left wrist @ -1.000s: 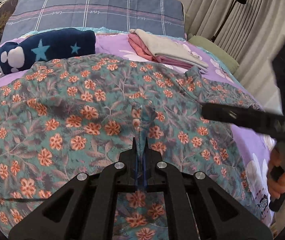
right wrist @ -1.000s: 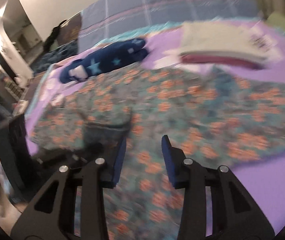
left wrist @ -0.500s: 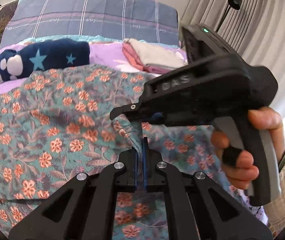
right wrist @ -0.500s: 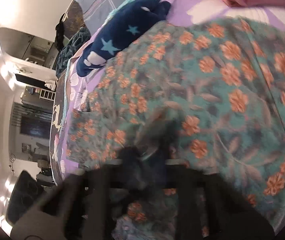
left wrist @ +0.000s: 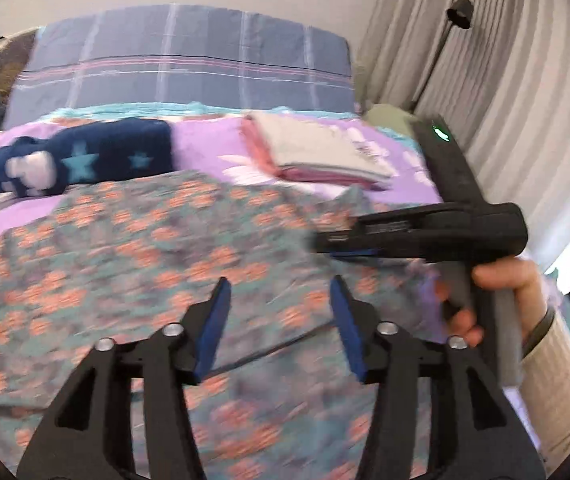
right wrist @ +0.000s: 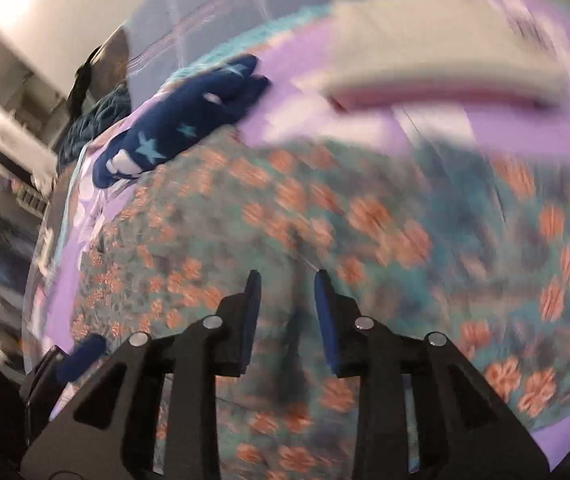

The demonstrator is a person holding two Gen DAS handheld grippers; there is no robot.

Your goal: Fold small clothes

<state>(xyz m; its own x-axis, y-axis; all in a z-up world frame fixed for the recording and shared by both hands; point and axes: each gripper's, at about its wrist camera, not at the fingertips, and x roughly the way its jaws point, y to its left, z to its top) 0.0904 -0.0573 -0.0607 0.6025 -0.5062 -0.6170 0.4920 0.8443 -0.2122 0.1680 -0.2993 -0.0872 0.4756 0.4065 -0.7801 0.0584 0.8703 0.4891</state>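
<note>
1. The floral garment (left wrist: 133, 264) lies spread across the purple bedsheet (left wrist: 209, 144).
2. My left gripper (left wrist: 281, 292) has just opened; its fingers stand apart above the cloth, nothing between them.
3. My right gripper (right wrist: 287, 288) has just been opening too, parted over the cloth.
4. Folded clothes (left wrist: 317, 152) sit beyond.

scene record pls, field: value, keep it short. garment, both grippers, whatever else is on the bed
garment: teal floral garment, spread on the purple bedsheet, not folded
left gripper: jaws just opened, nothing between them, above the garment
right gripper: jaws just opened, nothing gripped, above the garment
right hand: holding the right gripper's handle
folded stack: pink and pale pieces, beyond the garment
navy star item: beyond the garment, left
image: motion-blurred
</note>
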